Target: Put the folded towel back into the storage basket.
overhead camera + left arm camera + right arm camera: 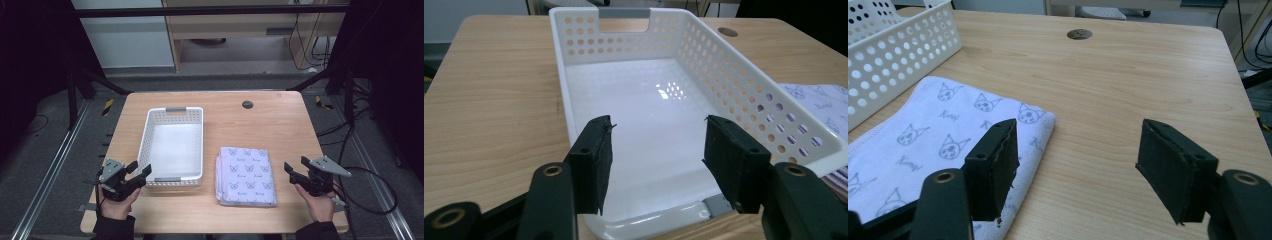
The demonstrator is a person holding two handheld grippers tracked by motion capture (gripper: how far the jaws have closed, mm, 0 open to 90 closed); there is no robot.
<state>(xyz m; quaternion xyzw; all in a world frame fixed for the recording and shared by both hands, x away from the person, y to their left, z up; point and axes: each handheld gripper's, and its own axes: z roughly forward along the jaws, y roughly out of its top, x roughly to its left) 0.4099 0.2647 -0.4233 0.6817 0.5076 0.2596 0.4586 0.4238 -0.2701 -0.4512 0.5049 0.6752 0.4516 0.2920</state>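
Note:
A white perforated basket (150, 130) stands empty on the wooden table, left of centre; its near rim (649, 220) sits just under my left jaws. A folded pale cloth with cat prints (246, 175) lies flat to the basket's right, and also appears as the cloth (918, 145) at my right gripper's left jaw. My left gripper (139, 170) is open at the basket's near left corner, nothing between its fingers (594, 160). My right gripper (296, 166) is open just right of the cloth, its left fingertip (995, 165) over the cloth's edge.
A round cable hole (247, 104) sits in the table near the far edge. Bare wood (1128, 80) stretches beyond the cloth and right of the basket. Black frame legs and cables surround the table on the floor.

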